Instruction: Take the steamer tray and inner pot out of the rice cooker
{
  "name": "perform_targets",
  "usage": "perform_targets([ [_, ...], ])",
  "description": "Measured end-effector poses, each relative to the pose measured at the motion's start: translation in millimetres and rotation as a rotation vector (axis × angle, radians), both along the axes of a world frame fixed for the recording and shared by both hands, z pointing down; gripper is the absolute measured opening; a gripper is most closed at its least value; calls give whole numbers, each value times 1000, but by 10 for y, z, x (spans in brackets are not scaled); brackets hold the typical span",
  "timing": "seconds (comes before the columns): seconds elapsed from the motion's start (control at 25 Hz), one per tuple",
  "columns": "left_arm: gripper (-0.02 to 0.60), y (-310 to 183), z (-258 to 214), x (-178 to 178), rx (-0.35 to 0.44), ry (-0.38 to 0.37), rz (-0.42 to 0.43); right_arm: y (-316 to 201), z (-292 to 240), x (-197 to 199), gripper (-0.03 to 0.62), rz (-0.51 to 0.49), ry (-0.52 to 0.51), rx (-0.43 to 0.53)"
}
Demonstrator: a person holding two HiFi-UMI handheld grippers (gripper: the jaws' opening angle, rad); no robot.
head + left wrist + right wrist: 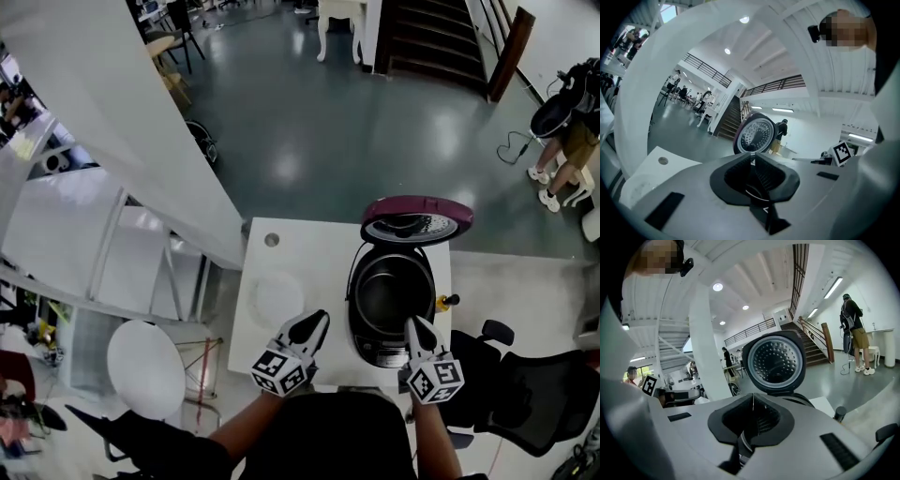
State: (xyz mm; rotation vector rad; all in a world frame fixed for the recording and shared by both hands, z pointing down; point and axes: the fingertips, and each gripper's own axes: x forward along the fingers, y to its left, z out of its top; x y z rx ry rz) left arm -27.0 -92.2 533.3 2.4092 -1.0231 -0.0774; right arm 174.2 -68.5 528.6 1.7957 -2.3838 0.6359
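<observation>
Rice cooker (394,349): stands on the right part of the white table (300,253), lid (417,217) swung up and back; the lid's inner face is perforated metal in a maroon shell.
Inner pot (389,295): seated in the cooker body; dark, round, smooth-walled bowl with a thin rim.
Steamer tray: none made out inside the pot. A pale round shallow piece (278,298) lies on the table left of the cooker; it may be the tray, not confirmed.
Left gripper (322,316): jaws together, nothing between them, held near the pale piece.
Right gripper (411,322): jaws together, empty, at the cooker's near edge.
Handling, judged: pot rigid and moderately heavy, its coating likely slick.
Grip point, judged: pinch the rim wall on opposite sides and lift straight up, keeping clear of the lid hinge.
</observation>
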Motion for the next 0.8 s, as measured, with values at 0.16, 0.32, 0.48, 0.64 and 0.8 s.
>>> perform_targets([
  [0.16,26,-36,82,489,-20,-46,-26,17,119,444,3,-32,-18,-28],
  [0.32,28,-89,176,777,-47,-88,-64,-89,176,805,5,-56,-34,-44],
  [0.48,28,-137,274,944,-59,-134,-99,-217,297,983,5,-107,-36,-70],
  [0.64,28,-202,399,1021,-78,-195,-103,-334,442,1046,5,-153,-30,-112],
  [0.8,28,-282,563,1003,-117,-222,-95,-409,585,1043,5,-167,0,-155],
])
